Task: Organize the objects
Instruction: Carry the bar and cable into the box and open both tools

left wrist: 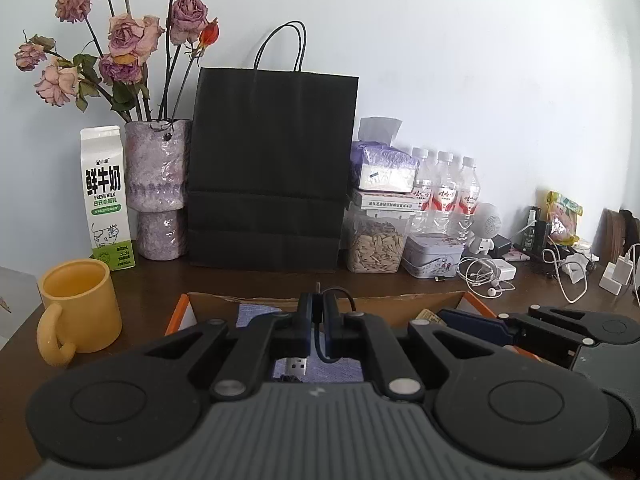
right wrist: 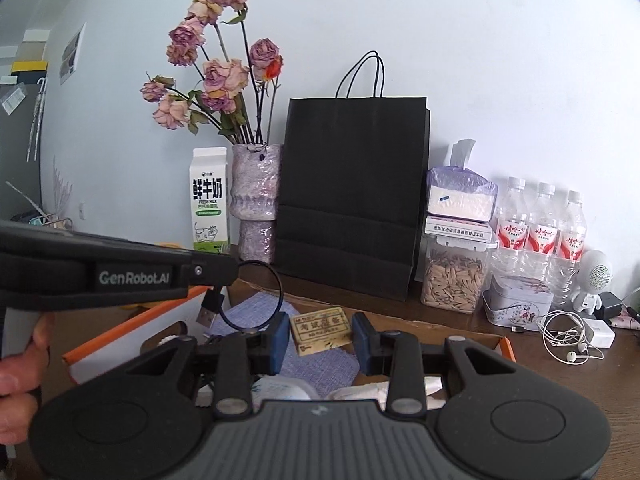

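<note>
My left gripper [left wrist: 318,304] is shut on a short black USB cable [left wrist: 297,366], held over the open cardboard box [left wrist: 420,300]. The cable's loop and USB plug [right wrist: 208,314] hang from that gripper in the right wrist view. My right gripper [right wrist: 320,336] is open above the same box [right wrist: 132,318], its fingers on either side of a small wooden box with Chinese characters [right wrist: 322,330] that lies on a blue-grey cloth [right wrist: 256,308]. White packets [right wrist: 280,390] lie in the box below it.
Along the wall stand a milk carton [left wrist: 106,200], a vase of dried roses [left wrist: 158,188], a black paper bag [left wrist: 272,168], a seed jar [left wrist: 376,246], water bottles [left wrist: 446,192] and a tin [left wrist: 432,254]. A yellow mug [left wrist: 78,308] stands left. Earphones and chargers [left wrist: 488,276] lie right.
</note>
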`<state>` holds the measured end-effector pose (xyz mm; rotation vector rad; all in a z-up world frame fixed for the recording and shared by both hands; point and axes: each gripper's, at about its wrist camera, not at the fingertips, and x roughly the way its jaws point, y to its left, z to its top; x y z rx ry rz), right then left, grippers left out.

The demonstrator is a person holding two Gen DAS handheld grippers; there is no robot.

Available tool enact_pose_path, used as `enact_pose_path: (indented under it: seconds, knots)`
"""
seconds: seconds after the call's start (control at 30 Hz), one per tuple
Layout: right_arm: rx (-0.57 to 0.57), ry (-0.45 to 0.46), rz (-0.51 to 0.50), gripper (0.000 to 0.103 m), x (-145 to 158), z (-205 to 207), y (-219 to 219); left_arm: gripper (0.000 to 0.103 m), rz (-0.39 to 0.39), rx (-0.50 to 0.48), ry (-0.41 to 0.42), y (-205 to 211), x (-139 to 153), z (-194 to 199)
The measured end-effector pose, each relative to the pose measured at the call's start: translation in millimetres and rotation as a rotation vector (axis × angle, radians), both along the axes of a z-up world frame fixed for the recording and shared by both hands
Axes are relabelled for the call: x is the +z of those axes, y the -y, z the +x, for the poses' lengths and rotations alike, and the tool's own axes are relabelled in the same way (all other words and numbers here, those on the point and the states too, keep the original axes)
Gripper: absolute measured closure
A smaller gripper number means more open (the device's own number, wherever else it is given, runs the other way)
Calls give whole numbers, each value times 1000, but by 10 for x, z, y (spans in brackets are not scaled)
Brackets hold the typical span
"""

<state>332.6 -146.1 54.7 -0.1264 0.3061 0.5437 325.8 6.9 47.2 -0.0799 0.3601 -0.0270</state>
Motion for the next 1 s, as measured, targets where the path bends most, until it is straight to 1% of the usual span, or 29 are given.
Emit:
enact_pose_path:
  seconds: [0.23, 0.5, 0.57, 0.6, 0.63, 0.67, 0.7, 0.73, 0.77, 0.83, 0.9, 1.0]
  knots:
    - [-10, -33, -11, 70, -101, 171, 48, 97, 29, 2, -19, -34, -91, 118]
    - [-18, -41, -20, 70, -138, 165, 63, 96, 43, 9, -21, -29, -115, 100]
    - [-22, -42, -25, 69, -137, 168, 58, 95, 43, 9, -22, -25, -121, 99]
    - [-28, -42, -29, 60, -139, 168, 57, 91, 45, 12, -23, -25, -124, 101]
    - [-34, -45, -32, 43, -140, 172, 56, 79, 44, 14, -24, -27, -126, 103]
    - [-38, -41, -32, 33, -143, 166, 59, 68, 42, 20, -21, -34, -129, 98]
    - [-43, -33, -34, 18, -146, 153, 63, 38, 41, 31, -14, -41, -129, 91]
    - [-49, -23, -36, 12, -146, 140, 64, 7, 41, 48, -5, -47, -128, 83]
    - [-53, -13, -37, 10, -142, 131, 66, 0, 43, 70, 9, -54, -123, 70]
    - [-53, -14, -37, 0, -143, 129, 72, 0, 46, 92, 28, -60, -108, 53]
    - [-50, -20, -28, 0, -151, 132, 85, 0, 36, 89, 22, -65, -104, 61]
    - [-48, -24, -27, 0, -153, 129, 92, 0, 42, 87, 19, -44, -117, 59]
